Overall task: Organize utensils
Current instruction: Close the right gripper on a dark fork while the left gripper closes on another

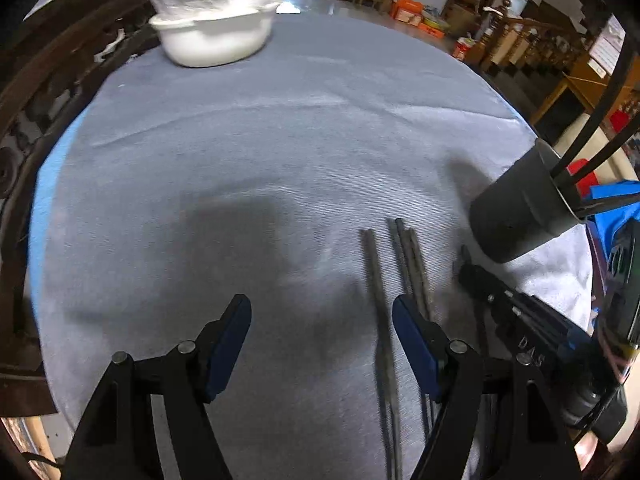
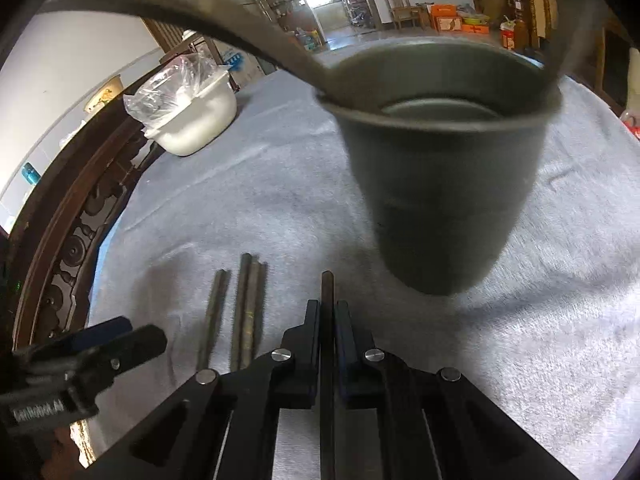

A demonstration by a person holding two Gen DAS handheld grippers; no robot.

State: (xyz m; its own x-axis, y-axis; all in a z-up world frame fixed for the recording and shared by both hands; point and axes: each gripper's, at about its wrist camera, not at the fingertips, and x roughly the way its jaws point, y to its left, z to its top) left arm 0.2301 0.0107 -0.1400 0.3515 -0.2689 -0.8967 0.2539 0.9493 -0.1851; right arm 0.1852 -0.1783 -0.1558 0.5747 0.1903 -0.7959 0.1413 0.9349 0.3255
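Gripping one dark, slender metal chopstick (image 2: 327, 300) lengthwise between its closed fingers, the right gripper (image 2: 328, 312) points it toward the dark grey tapered plastic cup (image 2: 440, 184), probably to drop it in. That cup stands on the grey cloth-covered surface (image 2: 280, 200) and already holds several dark utensils leaning on its rim. Three more loose chopsticks (image 1: 400, 264) lie just beside it. The left gripper (image 1: 320, 320) hovers with fingers spread, empty. Far off sits a white plastic tub with a clear bag (image 1: 212, 36).

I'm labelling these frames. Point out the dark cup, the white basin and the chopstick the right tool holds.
dark cup (image 2: 440, 184), right wrist view, outer wall.
white basin (image 1: 216, 40), left wrist view, side wall.
held chopstick (image 2: 327, 292), right wrist view, shaft beyond the pads.
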